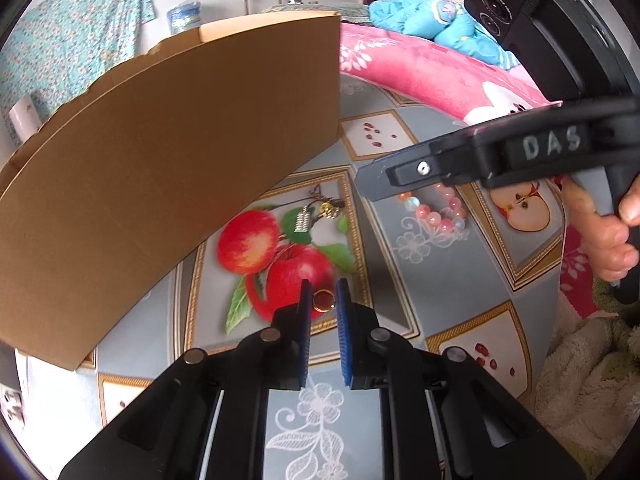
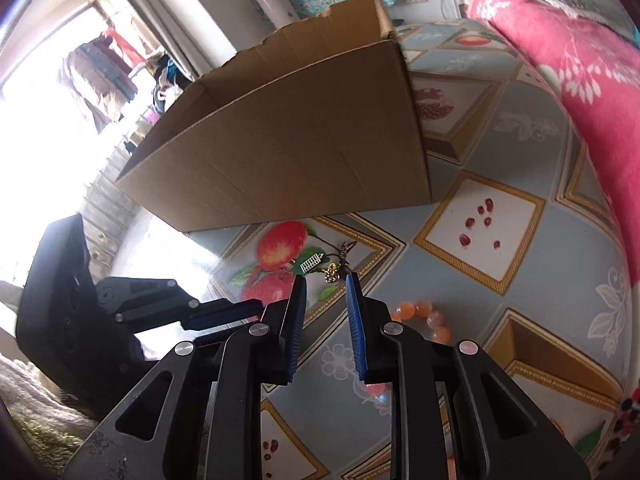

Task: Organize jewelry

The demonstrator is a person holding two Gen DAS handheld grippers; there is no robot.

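A small gold ring with a red stone (image 1: 324,301) lies on the fruit-print tablecloth between the blue pads of my left gripper (image 1: 322,289), whose jaws stand open around it without touching. A silver and gold pendant on a dark cord (image 1: 316,216) lies farther ahead; it also shows in the right wrist view (image 2: 322,266). A pink bead bracelet (image 1: 438,209) lies to the right, partly under my right gripper, and partly hidden in the right wrist view (image 2: 420,318). My right gripper (image 2: 326,280) is open and empty, just short of the pendant. An open cardboard box (image 2: 288,136) stands behind.
A pink blanket (image 2: 592,80) lies along the right of the tablecloth (image 2: 480,272). The box wall (image 1: 168,160) fills the left of the left wrist view. A fluffy cream throw (image 1: 592,380) lies at the near right edge.
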